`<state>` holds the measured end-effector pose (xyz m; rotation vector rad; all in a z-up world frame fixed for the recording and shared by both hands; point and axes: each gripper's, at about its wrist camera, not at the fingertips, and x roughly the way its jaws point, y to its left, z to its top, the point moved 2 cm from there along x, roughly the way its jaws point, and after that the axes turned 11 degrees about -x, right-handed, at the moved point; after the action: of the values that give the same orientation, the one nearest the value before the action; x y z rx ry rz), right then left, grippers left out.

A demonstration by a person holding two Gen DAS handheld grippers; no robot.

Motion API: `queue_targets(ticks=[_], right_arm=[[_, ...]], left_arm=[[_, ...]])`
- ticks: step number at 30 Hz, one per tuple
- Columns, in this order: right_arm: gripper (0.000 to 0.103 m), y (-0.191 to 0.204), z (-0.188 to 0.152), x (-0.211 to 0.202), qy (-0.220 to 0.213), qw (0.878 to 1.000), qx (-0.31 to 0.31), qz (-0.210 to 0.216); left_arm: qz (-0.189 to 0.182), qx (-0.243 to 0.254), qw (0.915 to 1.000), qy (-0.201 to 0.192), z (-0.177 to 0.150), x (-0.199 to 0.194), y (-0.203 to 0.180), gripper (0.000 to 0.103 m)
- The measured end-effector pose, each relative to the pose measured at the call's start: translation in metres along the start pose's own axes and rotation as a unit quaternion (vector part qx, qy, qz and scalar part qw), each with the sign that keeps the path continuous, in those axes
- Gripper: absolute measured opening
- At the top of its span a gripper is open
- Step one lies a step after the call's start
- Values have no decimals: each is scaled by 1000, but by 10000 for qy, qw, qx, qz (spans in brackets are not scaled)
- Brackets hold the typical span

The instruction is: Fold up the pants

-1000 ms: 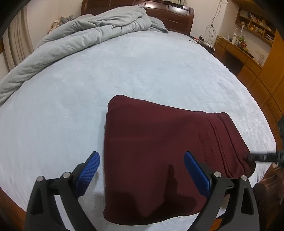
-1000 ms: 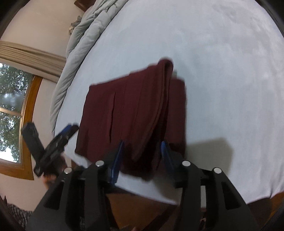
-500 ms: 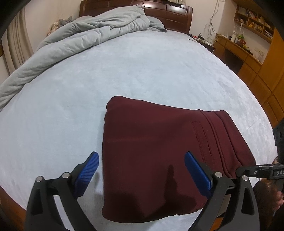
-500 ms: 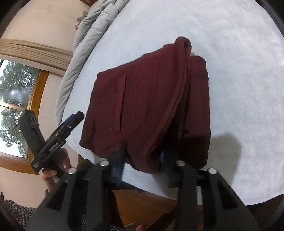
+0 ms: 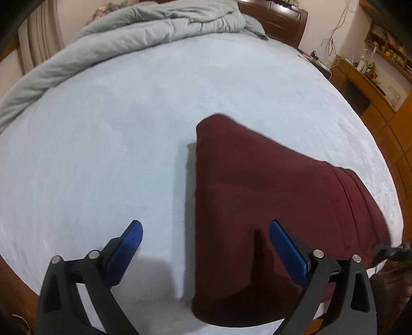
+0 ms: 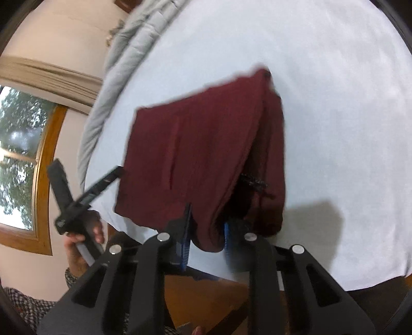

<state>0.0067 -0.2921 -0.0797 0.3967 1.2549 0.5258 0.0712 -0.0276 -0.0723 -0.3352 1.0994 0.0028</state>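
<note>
The dark red pants (image 5: 270, 206) lie folded into a thick rectangle on the pale blue bed (image 5: 116, 144), near its front edge. My left gripper (image 5: 206, 242) is open and empty, hovering over the pants' left edge. My right gripper (image 6: 206, 229) is shut on the near waistband corner of the pants (image 6: 200, 159), lifting that fold; a drawstring shows in the open layers. The left gripper (image 6: 103, 180) also shows in the right wrist view, at the pants' left side.
A grey duvet (image 5: 128, 43) is bunched along the far left of the bed, before a dark wooden headboard (image 5: 280, 18). Wooden desk and cabinets (image 5: 373, 85) stand right of the bed. A window (image 6: 18, 159) is on the left wall.
My right gripper has closed on the near corner of the pants and raised it. My left gripper has shifted left, so the pants sit further right in its view.
</note>
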Motion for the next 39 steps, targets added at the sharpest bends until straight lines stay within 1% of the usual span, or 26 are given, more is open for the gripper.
queue_targets(ticks=[2, 4, 7, 9, 10, 11, 14, 18, 19, 20, 22, 23, 24, 25, 26, 27, 30, 32, 34, 36, 37, 39], right_arm=[[21, -3, -3, 5, -26, 9999, 38, 97], [21, -1, -2, 3, -111, 9998, 9, 169], [21, 0, -1, 3, -126, 9998, -51, 172], [21, -2, 0, 4, -145, 9997, -34, 213], [21, -3, -1, 4, -165, 9995, 0, 258], [22, -4, -1, 3, -175, 9994, 17, 284], [22, -9, -4, 1, -208, 9988, 111, 427], [22, -12, -3, 0, -194, 9985, 146, 486], [22, -10, -2, -2, -195, 9986, 123, 485], [22, -9, 0, -4, -213, 9986, 80, 481], [21, -2, 3, -14, -304, 9985, -65, 453], [21, 2, 6, -18, -367, 9982, -127, 457], [21, 6, 8, -24, -435, 9978, -197, 454], [21, 10, 9, -32, -520, 9974, -283, 414], [21, 12, 10, -35, -545, 9973, -321, 379], [21, 13, 9, -37, -550, 9973, -360, 313], [20, 3, 2, -25, -281, 9993, -248, 40], [20, -14, -4, -6, -59, 10000, 6, -4], [20, -23, -9, 3, -78, 9998, 136, 106], [21, -24, -9, 0, -163, 9995, 167, 234], [24, -22, -9, -1, -161, 9996, 55, 208], [25, -18, -9, -3, -182, 9996, -3, 194]], left_arm=[[-56, -94, 9995, 303, -1, 7, 11, 99], [-335, -350, 9972, 564, -2, 12, 27, 99], [-831, -882, 9889, 865, -2, 17, 45, 99], [-1040, -1150, 9818, 1097, -3, 25, 52, 99], [-1157, -1223, 9788, 1165, -4, 28, 54, 99], [-1347, -1286, 9740, 1289, -5, 32, 54, 99], [-1518, -1455, 9653, 1546, -7, 45, 54, 99], [-1498, -1437, 9635, 1692, -7, 51, 50, 99], [-1534, -1461, 9615, 1752, -7, 51, 49, 99], [-1611, -1492, 9576, 1865, -7, 52, 47, 99], [-1870, -1591, 9451, 2158, -11, 54, 41, 98], [-2025, -1614, 9380, 2303, -14, 55, 36, 87], [-2006, -1624, 9369, 2358, -17, 55, 33, 84], [-1882, -1577, 9420, 2287, -18, 53, 30, 84], [-1845, -1496, 9458, 2216, -20, 50, 27, 84], [-1828, -1465, 9474, 2182, -20, 49, 27, 82], [-1738, -1380, 9525, 2087, -19, 49, 28, 76], [-1645, -1298, 9549, 2101, -22, 54, 28, 73], [-1692, -1308, 9537, 2115, -22, 59, 29, 73], [-1735, -1378, 9516, 2128, -21, 59, 31, 72], [-1713, -1358, 9524, 2125, -20, 57, 31, 71], [-1630, -1296, 9553, 2099, -21, 54, 28, 68]])
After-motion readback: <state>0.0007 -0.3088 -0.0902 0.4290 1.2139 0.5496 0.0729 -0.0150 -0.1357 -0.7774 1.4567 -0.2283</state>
